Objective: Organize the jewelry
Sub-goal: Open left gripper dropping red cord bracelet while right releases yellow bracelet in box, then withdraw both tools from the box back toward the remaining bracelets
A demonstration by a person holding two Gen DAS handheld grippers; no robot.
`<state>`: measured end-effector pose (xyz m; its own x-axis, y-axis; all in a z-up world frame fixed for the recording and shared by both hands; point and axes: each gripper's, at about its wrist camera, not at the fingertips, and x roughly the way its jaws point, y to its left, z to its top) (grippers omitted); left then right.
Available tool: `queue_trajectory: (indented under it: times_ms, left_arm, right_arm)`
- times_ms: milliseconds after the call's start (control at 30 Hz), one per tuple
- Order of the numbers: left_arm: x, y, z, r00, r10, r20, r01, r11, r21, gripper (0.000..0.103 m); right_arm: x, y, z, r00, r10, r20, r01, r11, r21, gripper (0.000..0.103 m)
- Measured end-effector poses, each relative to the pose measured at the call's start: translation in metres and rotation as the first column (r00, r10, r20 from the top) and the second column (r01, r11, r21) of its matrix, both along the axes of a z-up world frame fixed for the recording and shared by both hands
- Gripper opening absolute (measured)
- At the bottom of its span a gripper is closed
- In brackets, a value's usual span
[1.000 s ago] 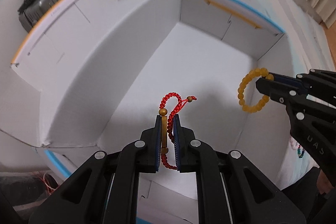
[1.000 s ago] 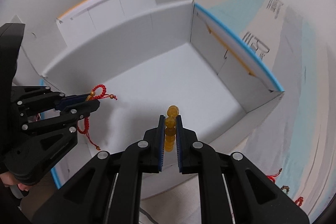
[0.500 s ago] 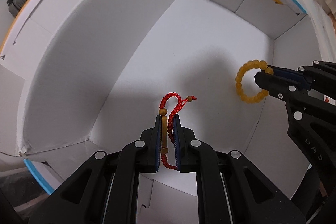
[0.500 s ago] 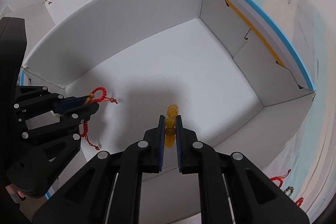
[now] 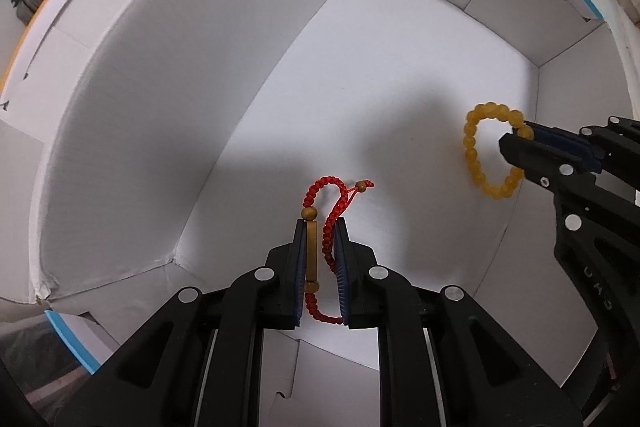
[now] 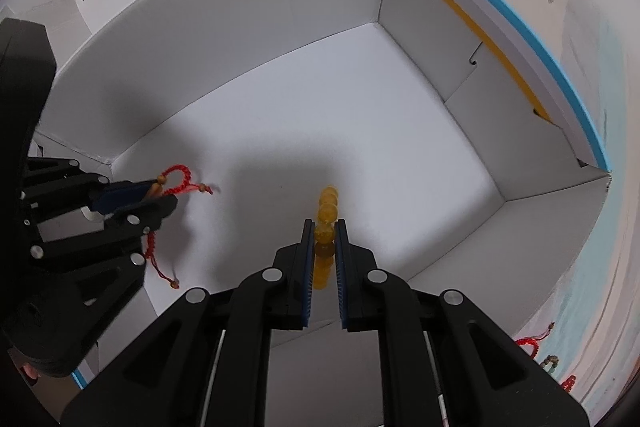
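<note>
left hand-held gripper (image 5: 320, 227): jaws just easing apart, red cord bracelet (image 5: 330, 223) between them, over the white box (image 5: 120, 147) floor (near its left wall) | right hand-held gripper (image 6: 323, 227): pinching yellow bead bracelet (image 6: 326, 219) inside the box

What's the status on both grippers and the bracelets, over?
Left gripper jaws just easing open, red cord bracelet between them. Right gripper shut on yellow bead bracelet. Both inside white box. Nothing in the way.
</note>
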<state>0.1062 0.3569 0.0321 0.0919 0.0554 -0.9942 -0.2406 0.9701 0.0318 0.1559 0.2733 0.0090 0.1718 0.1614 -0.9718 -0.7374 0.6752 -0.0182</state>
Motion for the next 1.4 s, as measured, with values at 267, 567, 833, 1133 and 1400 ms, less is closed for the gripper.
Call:
queue_trajectory:
  times_ms: [267,567,833,1133,1400]
  left_arm:
    - [0.000,-0.002,0.006,1.000,0.010,0.022,-0.011,1.000,0.023,0.026]
    - [-0.002,-0.004,0.020,0.997,0.012,0.070,-0.015,0.999,0.050,0.050]
    - [-0.013,0.001,0.040,0.988,0.023,0.149,-0.035,0.996,0.078,0.069]
    - [-0.038,-0.013,0.070,0.971,0.002,0.239,-0.030,0.993,0.113,0.089]
    - [-0.055,-0.037,0.087,0.956,-0.010,0.295,-0.028,0.992,0.125,0.096]
  right_arm:
    - [-0.004,-0.002,0.004,1.000,-0.007,0.009,0.006,1.000,0.022,0.024]
    - [-0.004,-0.006,0.015,0.999,-0.003,0.041,0.002,0.999,0.040,0.041]
    - [0.001,-0.019,0.033,0.997,-0.042,0.070,0.036,0.996,0.082,0.055]
    - [-0.008,-0.038,0.061,0.990,-0.060,0.129,0.042,0.989,0.139,0.063]
    - [-0.020,-0.059,0.094,0.977,-0.077,0.197,0.041,0.983,0.180,0.076]
